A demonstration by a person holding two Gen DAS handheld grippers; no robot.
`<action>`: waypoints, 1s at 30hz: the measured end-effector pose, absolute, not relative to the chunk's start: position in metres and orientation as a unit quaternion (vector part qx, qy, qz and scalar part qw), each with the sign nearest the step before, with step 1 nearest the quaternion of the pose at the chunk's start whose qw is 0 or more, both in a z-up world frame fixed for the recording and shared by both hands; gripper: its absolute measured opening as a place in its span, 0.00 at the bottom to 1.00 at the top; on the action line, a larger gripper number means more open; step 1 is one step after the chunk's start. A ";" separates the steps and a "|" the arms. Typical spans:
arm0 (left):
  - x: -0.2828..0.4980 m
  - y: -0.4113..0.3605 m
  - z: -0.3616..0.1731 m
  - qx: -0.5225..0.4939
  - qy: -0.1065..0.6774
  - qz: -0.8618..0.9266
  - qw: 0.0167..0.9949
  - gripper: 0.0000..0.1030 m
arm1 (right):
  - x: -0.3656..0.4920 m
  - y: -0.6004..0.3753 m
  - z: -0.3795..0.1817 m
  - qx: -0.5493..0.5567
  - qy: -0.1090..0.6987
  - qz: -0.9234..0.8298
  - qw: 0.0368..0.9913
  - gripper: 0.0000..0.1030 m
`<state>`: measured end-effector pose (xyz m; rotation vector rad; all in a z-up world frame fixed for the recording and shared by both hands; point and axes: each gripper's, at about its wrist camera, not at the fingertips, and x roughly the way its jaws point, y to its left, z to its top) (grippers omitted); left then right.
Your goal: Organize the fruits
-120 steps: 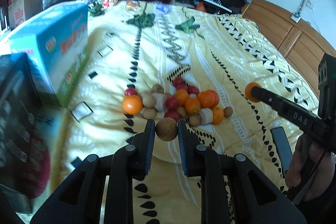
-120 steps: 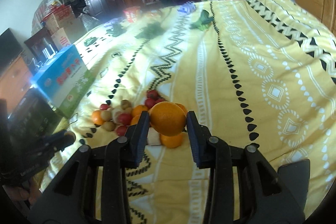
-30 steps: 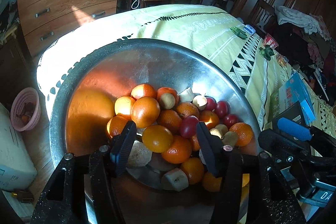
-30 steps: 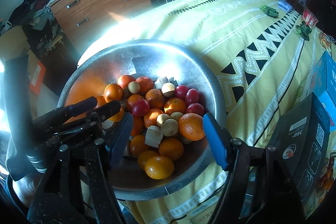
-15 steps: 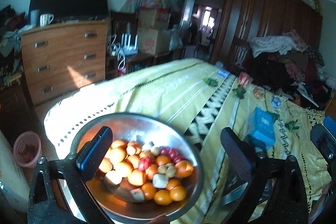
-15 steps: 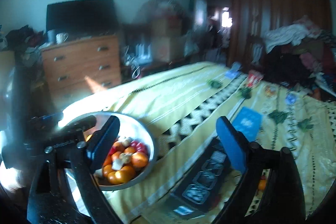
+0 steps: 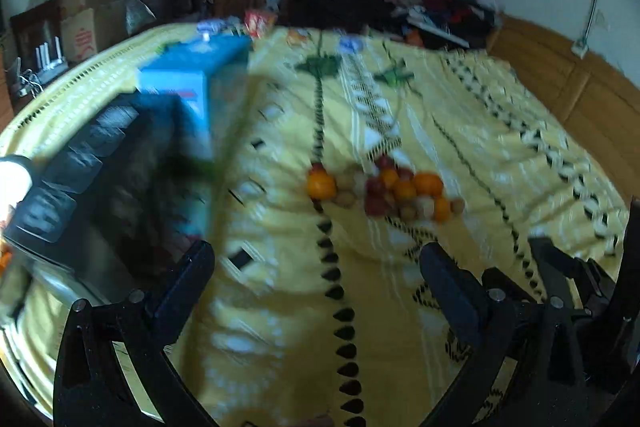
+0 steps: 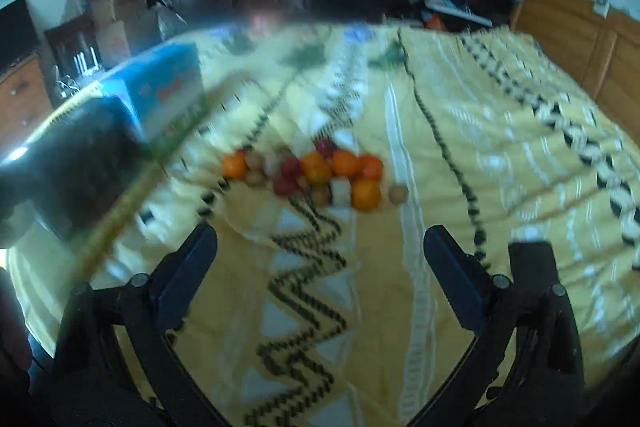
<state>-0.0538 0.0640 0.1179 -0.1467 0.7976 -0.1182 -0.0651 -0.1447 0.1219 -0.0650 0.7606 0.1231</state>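
Both views are smeared by motion, yet the essentials read clearly. The left gripper (image 7: 316,267) has its jaws spread as wide as they go with nothing between them, only yellow patterned bedspread (image 7: 400,327) showing in the gap; the right gripper (image 8: 320,251) is the same, fully apart and empty. The fruit pile (image 7: 384,189) lies on the bedspread a little above and right of centre in the left wrist view, and just above the gap of the jaws, near centre, in the right wrist view (image 8: 316,173): oranges, small red fruits and pale brown round ones packed so that they touch. A blue box (image 7: 200,91) and a dark box (image 7: 80,187) stand at the left of the frame, well apart from the pile. The step in hand looks like the approach for the next pick, one piece per gripper. To do it well, each hand should slow and settle before closing, since the blur suggests fast travel. Outliers are the easiest targets: the lone brown fruit (image 8: 398,193) at the right end of the pile for the right gripper, the orange (image 7: 320,185) at the left end for the left. Closing gently across the widest part avoids bruising or squirting a round fruit sideways, and nudging neighbours on soft bedding could start them rolling.
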 end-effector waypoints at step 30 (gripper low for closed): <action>-0.023 0.022 0.004 -0.008 0.443 0.013 0.896 1.00 | -0.016 -0.196 0.019 -0.001 0.463 0.046 0.885 1.00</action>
